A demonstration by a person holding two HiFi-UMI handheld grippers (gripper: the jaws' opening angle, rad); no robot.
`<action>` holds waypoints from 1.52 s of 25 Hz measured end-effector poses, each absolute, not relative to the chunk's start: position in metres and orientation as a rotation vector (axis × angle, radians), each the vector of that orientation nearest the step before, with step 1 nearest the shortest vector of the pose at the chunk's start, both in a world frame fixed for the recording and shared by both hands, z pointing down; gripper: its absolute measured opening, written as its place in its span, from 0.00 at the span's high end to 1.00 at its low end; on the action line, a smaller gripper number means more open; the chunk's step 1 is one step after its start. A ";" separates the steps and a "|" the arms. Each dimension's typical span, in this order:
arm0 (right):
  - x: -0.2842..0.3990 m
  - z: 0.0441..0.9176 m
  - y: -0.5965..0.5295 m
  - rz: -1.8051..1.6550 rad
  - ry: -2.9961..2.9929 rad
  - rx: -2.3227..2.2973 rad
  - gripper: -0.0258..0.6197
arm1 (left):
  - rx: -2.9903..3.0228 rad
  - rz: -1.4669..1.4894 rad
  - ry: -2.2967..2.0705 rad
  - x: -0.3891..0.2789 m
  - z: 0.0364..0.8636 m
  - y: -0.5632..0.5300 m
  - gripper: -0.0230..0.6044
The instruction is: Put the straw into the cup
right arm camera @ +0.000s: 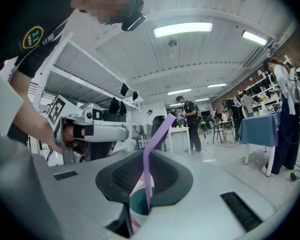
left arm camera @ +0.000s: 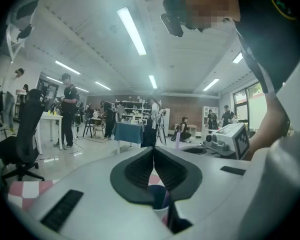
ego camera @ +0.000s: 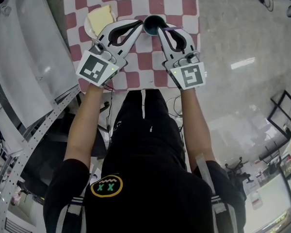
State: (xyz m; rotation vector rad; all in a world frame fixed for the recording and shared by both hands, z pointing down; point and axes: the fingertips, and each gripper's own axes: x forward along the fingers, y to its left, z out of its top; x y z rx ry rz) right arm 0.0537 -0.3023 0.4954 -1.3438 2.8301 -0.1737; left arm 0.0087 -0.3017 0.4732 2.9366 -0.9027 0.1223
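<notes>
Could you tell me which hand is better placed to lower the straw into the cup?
Right. The right tongs pinch the purple bendy plastic straw, whose lower end hangs at the mouth of the dark teal cup. The left tongs are shut with nothing between them.

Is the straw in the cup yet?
Almost. Done: the right tongs grip the purple straw. Happening now: its bottom end looks just inside the cup. Still to do: lower it in and let go. The left tongs sit closed beside it.

checkered cloth (ego camera: 184, 6) | plate (ego camera: 89, 27) on cloth | metal rack (ego camera: 39, 125) beside cloth, left
</notes>
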 end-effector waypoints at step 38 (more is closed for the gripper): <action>0.057 0.536 -0.300 -0.154 2.918 -1.387 0.85 | 2.933 0.143 -0.910 0.013 0.485 -0.297 0.93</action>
